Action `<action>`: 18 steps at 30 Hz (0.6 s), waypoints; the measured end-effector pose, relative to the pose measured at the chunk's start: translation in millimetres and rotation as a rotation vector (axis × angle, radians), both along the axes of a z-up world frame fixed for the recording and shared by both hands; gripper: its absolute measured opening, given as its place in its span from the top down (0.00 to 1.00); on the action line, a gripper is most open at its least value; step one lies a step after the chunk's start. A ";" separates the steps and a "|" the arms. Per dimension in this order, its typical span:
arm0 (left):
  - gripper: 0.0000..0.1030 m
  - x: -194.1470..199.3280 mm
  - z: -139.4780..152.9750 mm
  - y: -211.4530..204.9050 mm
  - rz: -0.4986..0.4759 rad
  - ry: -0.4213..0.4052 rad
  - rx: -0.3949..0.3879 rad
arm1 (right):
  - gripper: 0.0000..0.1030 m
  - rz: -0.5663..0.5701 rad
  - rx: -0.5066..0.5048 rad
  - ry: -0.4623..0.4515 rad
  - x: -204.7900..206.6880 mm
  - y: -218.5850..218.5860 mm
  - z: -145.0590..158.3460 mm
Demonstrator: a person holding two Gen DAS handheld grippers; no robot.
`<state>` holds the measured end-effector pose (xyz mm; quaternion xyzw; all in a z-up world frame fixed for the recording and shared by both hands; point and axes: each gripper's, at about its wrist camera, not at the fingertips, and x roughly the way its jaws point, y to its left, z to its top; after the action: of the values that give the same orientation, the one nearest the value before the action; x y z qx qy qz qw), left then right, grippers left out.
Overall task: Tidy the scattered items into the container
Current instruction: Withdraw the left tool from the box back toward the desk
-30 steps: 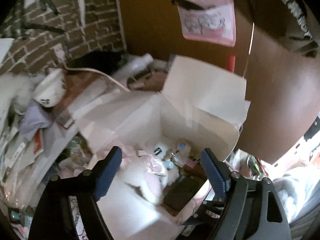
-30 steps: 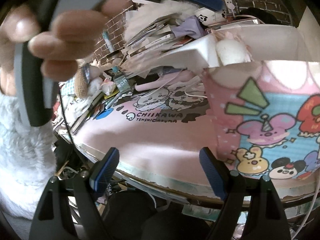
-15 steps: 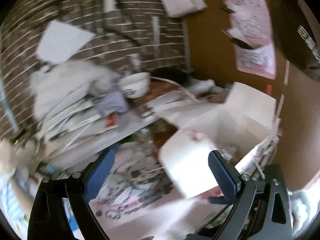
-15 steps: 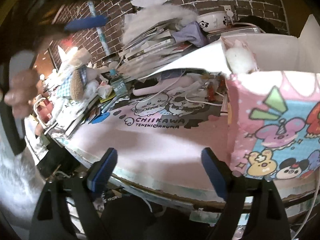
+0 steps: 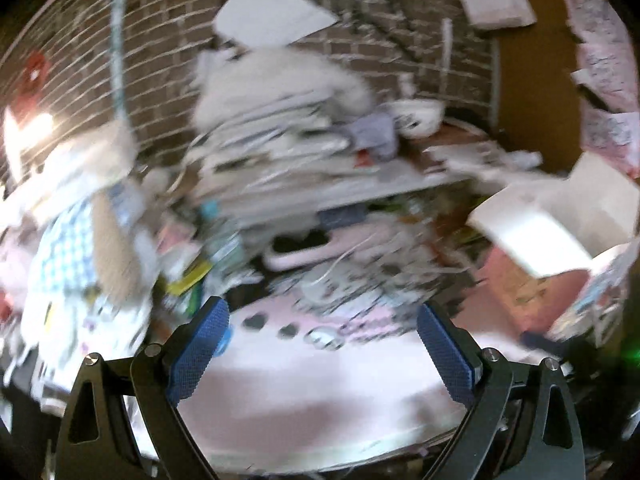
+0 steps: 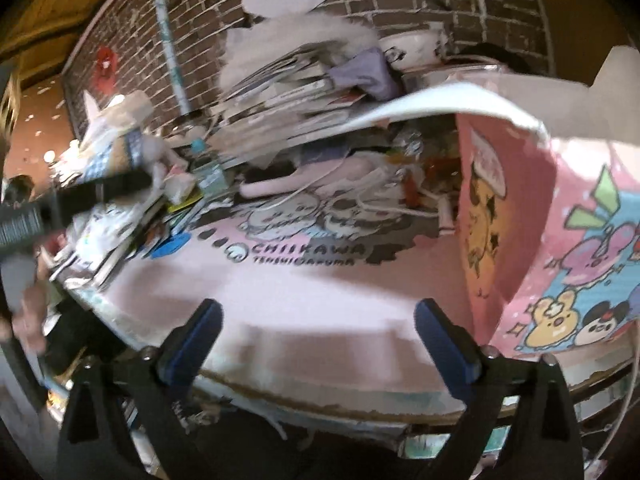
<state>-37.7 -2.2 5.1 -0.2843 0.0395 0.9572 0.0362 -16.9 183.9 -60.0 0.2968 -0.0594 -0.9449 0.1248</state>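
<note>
Both tools are spread wide with nothing between their blue pads. Ahead of the left tool [image 5: 322,334] lies a pink mat [image 5: 320,392] on the worktop, bare in the near part; the box [image 5: 560,216], white flaps open, stands far off to its right, well apart from the fingers. That view is smeared by blur, so small items cannot be told. Straight beyond the left tool rises a heap of papers [image 5: 288,136] with a white bowl [image 5: 418,114] to the heap's right, against a brick wall [image 5: 160,40]. The right tool [image 6: 318,322] hangs over the near edge of the same mat [image 6: 304,292], which reads CHIIKAWA. The box [image 6: 580,240], pink with cartoon animals, stands just right of its right finger, one flap reaching out leftward. White cables [image 6: 372,204] and a pink thing lie ahead, beside the box. Far left, a hand [image 6: 28,312] grips a blurred dark handle.
</note>
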 end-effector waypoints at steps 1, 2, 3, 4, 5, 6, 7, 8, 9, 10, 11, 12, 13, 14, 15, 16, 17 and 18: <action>0.09 0.0 -5.8 -3.9 0.018 -0.009 0.000 | 0.00 -0.021 0.008 0.007 -0.4 -0.8 1.9; 0.09 -0.1 -12.8 -8.1 0.037 -0.022 0.003 | 0.00 -0.039 0.023 0.013 -1.6 -2.6 3.8; 0.09 0.4 -18.6 -10.9 0.049 -0.033 0.007 | 0.00 -0.056 0.045 0.020 -2.6 -5.2 5.3; 0.09 1.4 -23.9 -13.2 0.060 -0.044 0.011 | 0.00 -0.067 0.072 0.021 -4.2 -8.7 6.6; 0.09 1.8 -29.9 -15.4 0.073 -0.056 0.015 | 0.00 -0.069 0.085 0.021 -5.5 -10.9 7.4; 0.09 1.8 -34.6 -16.7 0.081 -0.067 0.018 | 0.00 -0.075 0.100 0.020 -7.1 -13.8 8.1; 0.09 1.5 -38.0 -17.1 0.087 -0.075 0.019 | 0.00 -0.081 0.110 0.019 -8.2 -15.7 8.4; 0.09 1.1 -41.3 -16.9 0.092 -0.084 0.020 | 0.00 -0.086 0.118 0.016 -9.8 -17.9 8.6; 0.09 0.9 -44.7 -16.5 0.095 -0.093 0.022 | 0.00 -0.090 0.122 0.013 -10.7 -19.0 9.0; 0.09 1.1 -47.7 -15.7 0.096 -0.101 0.024 | 0.00 -0.096 0.123 0.015 -11.3 -20.0 9.9; 0.09 1.5 -50.3 -14.4 0.097 -0.107 0.023 | 0.00 -0.104 0.129 0.020 -11.0 -21.1 9.9; 0.09 2.1 -52.1 -12.7 0.099 -0.111 0.015 | 0.00 -0.113 0.138 0.025 -11.4 -22.2 10.5; 0.09 2.5 -53.8 -10.9 0.103 -0.113 0.004 | 0.00 -0.124 0.154 0.030 -12.4 -23.5 11.4; 0.09 2.0 -55.1 -9.3 0.105 -0.114 -0.007 | 0.00 -0.130 0.166 0.030 -13.1 -25.0 11.9; 0.09 1.7 -56.1 -8.1 0.107 -0.115 -0.017 | 0.00 -0.132 0.174 0.028 -14.2 -26.1 12.3; 0.09 1.7 -56.7 -7.2 0.110 -0.114 -0.025 | 0.00 -0.132 0.176 0.025 -14.9 -26.7 12.7; 0.09 1.3 -57.1 -7.1 0.114 -0.114 -0.028 | 0.00 -0.134 0.175 0.022 -15.4 -26.8 12.7; 0.09 0.9 -57.4 -7.2 0.117 -0.114 -0.030 | 0.00 -0.135 0.173 0.018 -15.8 -26.7 12.7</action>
<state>-36.7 -9.4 -52.3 -0.3405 0.0348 0.9394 -0.0219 -32.7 157.2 -47.3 0.2935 0.0037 -0.9553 0.0351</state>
